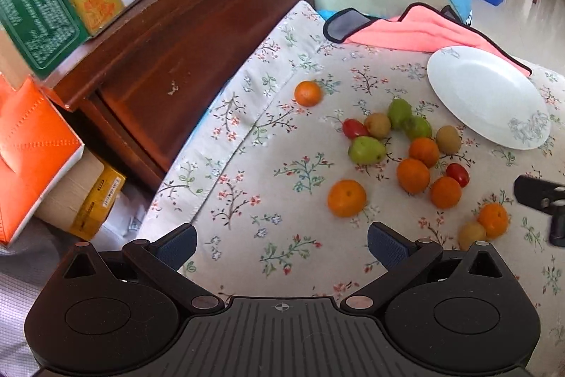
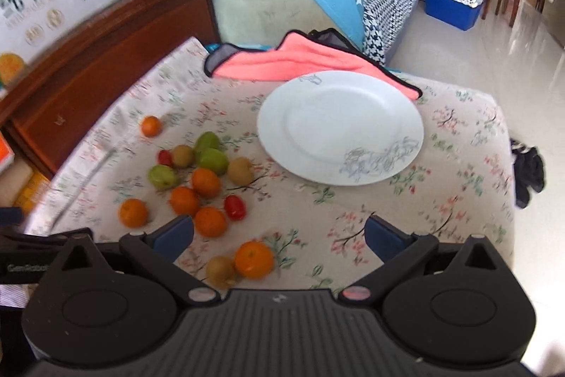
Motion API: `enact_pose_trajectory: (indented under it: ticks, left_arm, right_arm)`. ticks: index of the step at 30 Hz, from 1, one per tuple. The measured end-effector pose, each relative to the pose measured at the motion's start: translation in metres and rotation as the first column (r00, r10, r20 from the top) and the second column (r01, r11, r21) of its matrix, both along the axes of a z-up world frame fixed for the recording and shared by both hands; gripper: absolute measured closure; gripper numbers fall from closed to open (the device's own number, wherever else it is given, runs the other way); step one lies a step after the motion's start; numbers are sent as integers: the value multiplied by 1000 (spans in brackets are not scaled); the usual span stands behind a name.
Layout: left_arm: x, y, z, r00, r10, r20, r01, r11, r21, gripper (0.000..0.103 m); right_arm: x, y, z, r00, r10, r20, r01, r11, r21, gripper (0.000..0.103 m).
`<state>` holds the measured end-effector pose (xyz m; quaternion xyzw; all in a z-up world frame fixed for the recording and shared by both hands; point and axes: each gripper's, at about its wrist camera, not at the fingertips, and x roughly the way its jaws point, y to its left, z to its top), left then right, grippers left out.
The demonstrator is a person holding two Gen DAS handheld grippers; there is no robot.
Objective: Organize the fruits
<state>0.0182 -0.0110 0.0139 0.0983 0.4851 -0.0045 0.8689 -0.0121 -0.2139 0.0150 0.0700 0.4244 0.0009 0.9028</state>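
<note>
Left tongs point(image 1: 282, 244): held wide apart, empty, above the floral surface point(image 1: 268, 172), tilted down toward the fruit.
Right tongs point(image 2: 279, 237): likewise spread and empty; an orange point(image 2: 254, 259) and kiwi point(image 2: 219, 270) lie just below them.
Fruit cluster point(image 1: 413, 147): loose beside the bare plate point(image 1: 487, 94).
Handling: judged light, round, prone to rolling; tomatoes point(image 1: 354, 128) soft, so a gentle grip across the widest part is advised.

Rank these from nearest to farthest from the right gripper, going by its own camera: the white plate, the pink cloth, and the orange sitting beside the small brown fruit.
1. The orange, just ahead of the right gripper, between its open fingers and left of centre.
2. The white plate, farther ahead, slightly right.
3. The pink cloth, behind the plate at the far edge.
</note>
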Motion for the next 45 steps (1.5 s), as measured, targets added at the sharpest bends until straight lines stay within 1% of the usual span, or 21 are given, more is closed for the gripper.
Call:
enact_pose_trajectory:
  ticks: [3,5,7,8,11,13,15,17,19,22,26,32,45]
  left_arm:
    - [4,-5,-7,1000,-5,-20,5,1000,-26,0]
    - [3,-10,-14,998,-14,-53,12,999,-38,0]
    - [3,-11,-18,996,-16,-83,11,998,-62,0]
    - [3,-11,-18,996,-15,-83,9,997,-71,0]
    - [3,-15,-19,996,-24,-91,18,998,-68,0]
    - [3,-16,-18,995,-34,-99,28,997,-65,0]
    - [4,-17,-19,996,-39,-79,34,998,-60,0]
    - [6,-17,-20,995,-42,-86,37,998,-53,0]
    - [6,-17,-21,995,-36,-90,32,998,-46,0]
    - [7,-14,-22,997,-25,-72,21,999,-44,0]
    - [9,-8,-22,998,8,-65,-11,999,-44,0]
    - [9,-8,-24,998,2,-67,-5,999,-37,0]
    - [6,-10,-27,998,-11,-59,10,1000,-16,0]
  right_arm:
    - [10,6,-5,999,4,-38,-7,998,-65,1]
    - [12,9,-10,998,4,-68,-9,996,-84,1]
    - [11,7,-17,996,-6,-91,0,998,-64,1]
    - [12,6,-20,994,-8,-112,2,999,-54,1]
    - [14,5,-25,986,-19,-168,12,999,-40,1]
    - [14,6,-25,985,-25,-170,18,999,-46,1]
    - [14,8,-25,986,-23,-167,14,998,-54,1]
    - [15,9,-26,986,-19,-165,9,998,-58,1]
    - [15,12,-27,985,-7,-170,-3,998,-60,1]
    - [14,15,-28,985,4,-172,-16,997,-69,1]
    - [13,18,-29,985,17,-170,-31,996,-81,1]
    - [14,21,-29,985,27,-168,-44,994,-100,1]
    - [13,25,-32,983,57,-176,-74,993,-90,1]
